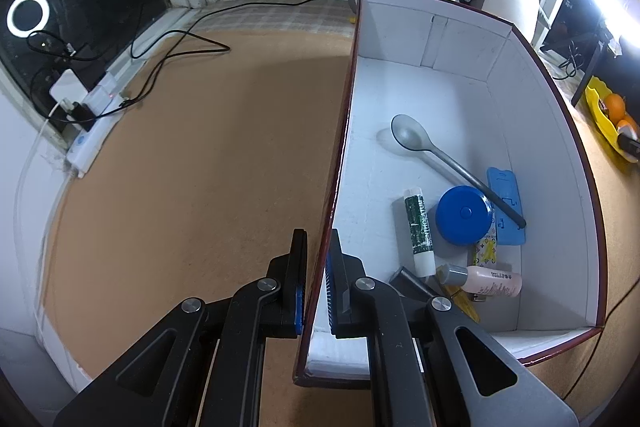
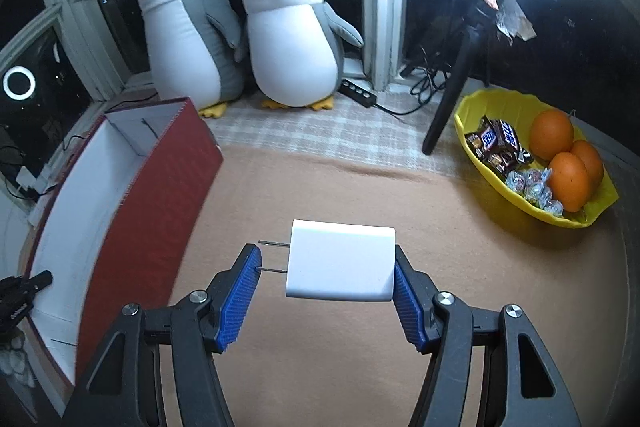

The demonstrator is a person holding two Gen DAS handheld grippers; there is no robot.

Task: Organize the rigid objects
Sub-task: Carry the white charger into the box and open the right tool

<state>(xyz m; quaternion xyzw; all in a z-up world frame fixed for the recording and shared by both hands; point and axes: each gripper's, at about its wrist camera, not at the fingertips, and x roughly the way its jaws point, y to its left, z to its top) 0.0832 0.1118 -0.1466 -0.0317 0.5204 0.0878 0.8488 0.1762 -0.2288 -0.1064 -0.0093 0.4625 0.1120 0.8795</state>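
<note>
Well underway, judging by the box: already inside lie a grey spoon, round blue tape measure, lip-balm stick, small pink bottle and flat blue piece. Left to store: smooth white charger, blocky with rounded edges and two thin metal prongs, on the desk right of the box. Right gripper jaws wide, flanking the charger, seemingly touching but not yet clamped. Left gripper jaws narrow, pinching the box's stiff wall.
</note>
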